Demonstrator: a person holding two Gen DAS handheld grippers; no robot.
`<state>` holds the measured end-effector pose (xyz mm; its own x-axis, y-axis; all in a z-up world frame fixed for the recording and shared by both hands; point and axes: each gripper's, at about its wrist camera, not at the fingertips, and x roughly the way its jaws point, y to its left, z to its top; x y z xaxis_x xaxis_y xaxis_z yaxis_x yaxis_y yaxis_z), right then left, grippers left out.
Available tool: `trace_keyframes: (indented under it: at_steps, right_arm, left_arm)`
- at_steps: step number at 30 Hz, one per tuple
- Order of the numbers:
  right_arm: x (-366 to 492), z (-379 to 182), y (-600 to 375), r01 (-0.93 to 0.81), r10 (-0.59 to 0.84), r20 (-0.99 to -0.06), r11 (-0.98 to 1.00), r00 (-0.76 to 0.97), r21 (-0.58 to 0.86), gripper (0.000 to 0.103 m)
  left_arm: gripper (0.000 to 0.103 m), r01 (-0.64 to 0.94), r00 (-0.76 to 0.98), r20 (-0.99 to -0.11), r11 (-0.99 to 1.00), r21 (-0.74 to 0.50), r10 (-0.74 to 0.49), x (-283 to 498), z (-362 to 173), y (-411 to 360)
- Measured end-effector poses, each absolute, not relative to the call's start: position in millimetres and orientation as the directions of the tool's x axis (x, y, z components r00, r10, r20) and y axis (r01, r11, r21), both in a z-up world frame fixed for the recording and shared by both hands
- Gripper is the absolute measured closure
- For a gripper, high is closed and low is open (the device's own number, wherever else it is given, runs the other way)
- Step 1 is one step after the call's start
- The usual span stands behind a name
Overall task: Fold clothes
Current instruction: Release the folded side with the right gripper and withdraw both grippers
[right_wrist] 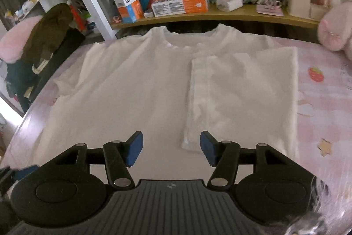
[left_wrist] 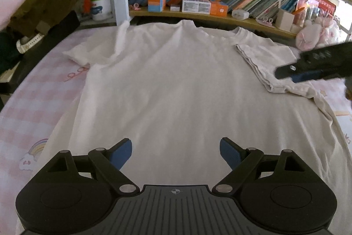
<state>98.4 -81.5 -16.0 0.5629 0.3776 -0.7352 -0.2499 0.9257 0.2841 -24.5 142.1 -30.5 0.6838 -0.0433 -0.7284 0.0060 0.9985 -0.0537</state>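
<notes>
Shirt [left_wrist: 167, 80] lies flat on the bed [left_wrist: 33, 107], right sleeve [right_wrist: 242, 89] already folded in. Both the left gripper [left_wrist: 175, 152] and right gripper [right_wrist: 171, 148] hover with jaws wide apart, holding nothing. Next, I'd pinch the left sleeve [left_wrist: 77, 54] (at its hem) and fold inward evenly.

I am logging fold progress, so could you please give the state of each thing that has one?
white T-shirt: spread flat on the bed
right sleeve: folded inward
left sleeve: unfolded
left gripper: open, empty
right gripper: open, empty
</notes>
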Motion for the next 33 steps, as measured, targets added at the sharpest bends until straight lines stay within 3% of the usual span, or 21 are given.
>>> trace_keyframes:
  at_steps: [11, 21, 28, 33]
  right_arm:
    - [61.0, -24.1, -110.5, -0.177, 0.31, -0.757, 0.951, 0.575, 0.255, 0.047]
    - [82.4, -24.1, -82.1, -0.332, 0.295, -0.73, 0.938, 0.617, 0.098, 0.049]
    - [105.1, -50.6, -57.9, -0.368, 0.232, -0.788, 0.93, 0.571, 0.007, 0.061]
    - [107.1, -56.6, -63.9, -0.346, 0.251, -0.797, 0.937, 0.549, 0.057, 0.056]
  left_arm:
    - [0.014, 0.056, 0.698, -0.71, 0.996, -0.074, -0.092, -9.4, -33.8, 134.8]
    - [0.014, 0.066, 0.694, -0.715, 0.996, -0.055, -0.086, -13.2, -35.4, 136.4]
    - [0.014, 0.042, 0.691, -0.719, 0.998, -0.055, -0.069, -15.9, -35.5, 143.5]
    - [0.014, 0.026, 0.694, -0.717, 0.998, -0.055, -0.058, -15.8, -34.4, 148.0]
